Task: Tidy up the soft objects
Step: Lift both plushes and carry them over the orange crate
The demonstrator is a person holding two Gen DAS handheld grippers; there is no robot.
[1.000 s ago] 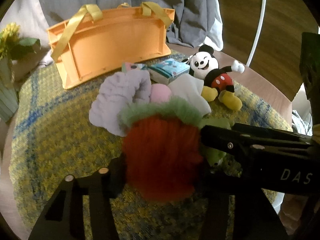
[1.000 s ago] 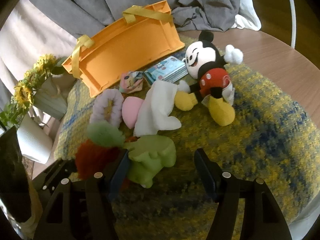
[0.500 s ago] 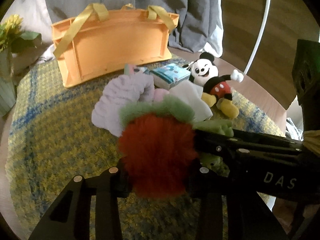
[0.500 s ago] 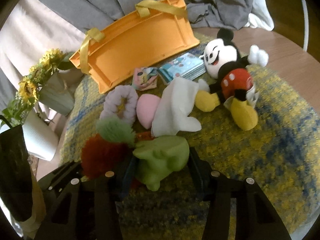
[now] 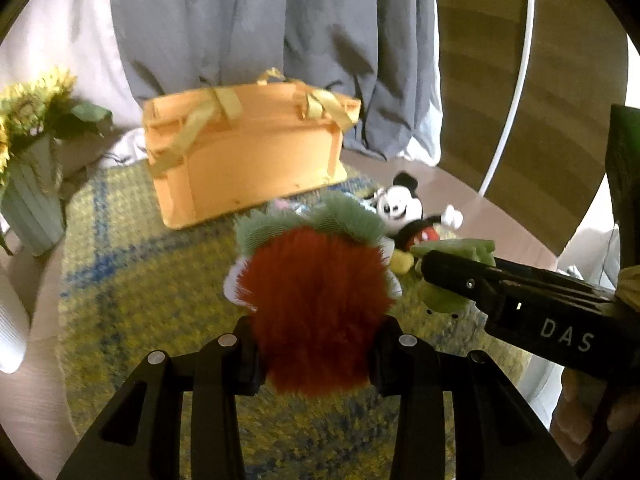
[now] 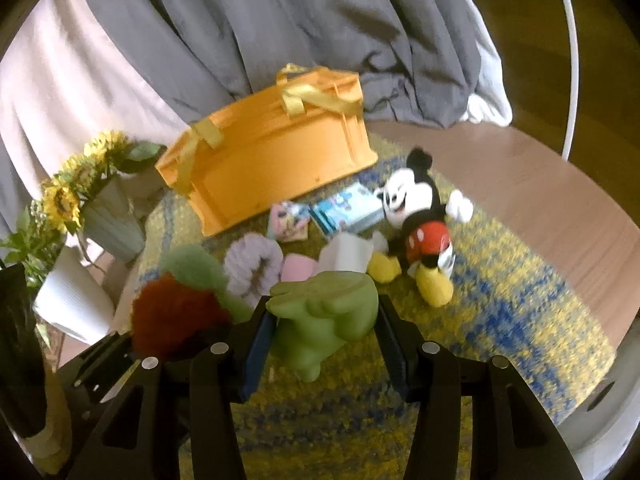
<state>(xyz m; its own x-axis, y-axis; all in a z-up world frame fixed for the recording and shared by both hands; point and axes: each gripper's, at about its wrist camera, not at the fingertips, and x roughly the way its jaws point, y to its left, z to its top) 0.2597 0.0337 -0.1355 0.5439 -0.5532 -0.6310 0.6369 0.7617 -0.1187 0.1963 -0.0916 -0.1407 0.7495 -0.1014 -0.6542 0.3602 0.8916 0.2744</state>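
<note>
My left gripper (image 5: 316, 356) is shut on a fuzzy red plush with a green top (image 5: 316, 300) and holds it above the yellow-blue mat. The plush also shows in the right wrist view (image 6: 176, 316). My right gripper (image 6: 324, 344) is shut on a green soft toy (image 6: 324, 320), lifted off the mat; the toy also shows in the left wrist view (image 5: 452, 276). An orange basket with yellow handles (image 6: 276, 160) stands at the back of the mat. A Mickey Mouse plush (image 6: 420, 224), a lilac scrunchie (image 6: 252, 268), a pink puff (image 6: 296, 270) and a white cloth (image 6: 344, 256) lie on the mat.
A tissue pack (image 6: 348, 212) and a small printed pouch (image 6: 288, 222) lie in front of the basket. A vase of sunflowers (image 6: 100, 208) and a white cup (image 6: 72, 300) stand at the left. Grey fabric (image 6: 320, 28) hangs behind. The wooden table (image 6: 540, 200) edge curves at right.
Both grippers have risen from the mat with their toys. The right gripper closed onto the green toy. The basket and the other soft things now look farther away and lower.
</note>
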